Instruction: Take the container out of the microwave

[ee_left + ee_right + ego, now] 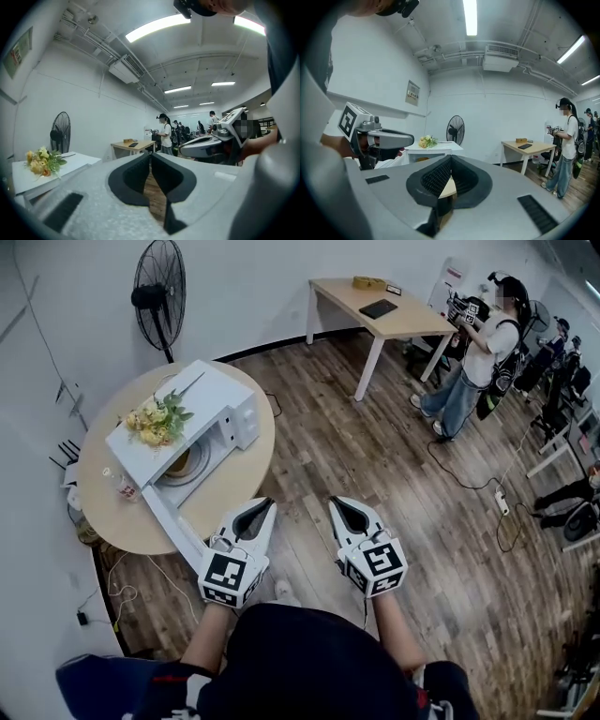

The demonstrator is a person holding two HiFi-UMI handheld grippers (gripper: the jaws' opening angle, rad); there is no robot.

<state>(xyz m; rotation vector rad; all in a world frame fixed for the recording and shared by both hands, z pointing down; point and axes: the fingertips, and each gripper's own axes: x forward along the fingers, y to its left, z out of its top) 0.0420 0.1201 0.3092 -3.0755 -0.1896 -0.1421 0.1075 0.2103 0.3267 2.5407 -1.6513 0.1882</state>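
White walls point(253, 277), wood-plank floor point(375, 456). Fan point(157, 282) upper left, round table point(230, 486) at left, desk point(417, 320) upper right. Power strip point(502, 502) at right. Strip lights point(470, 16) overhead.

One microwave point(202, 409) is sitting on one round table point(230, 488), holding one container point(178, 463), bearing one flower bunch point(157, 420); one fan point(157, 292) is standing behind it.

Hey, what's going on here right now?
A person holds the left tongs and the right tongs out in front, both shut and empty, over the wood floor and short of the round table. On the table sits a white microwave with its door open and a container inside, untouched. Flowers lie on top of the microwave.
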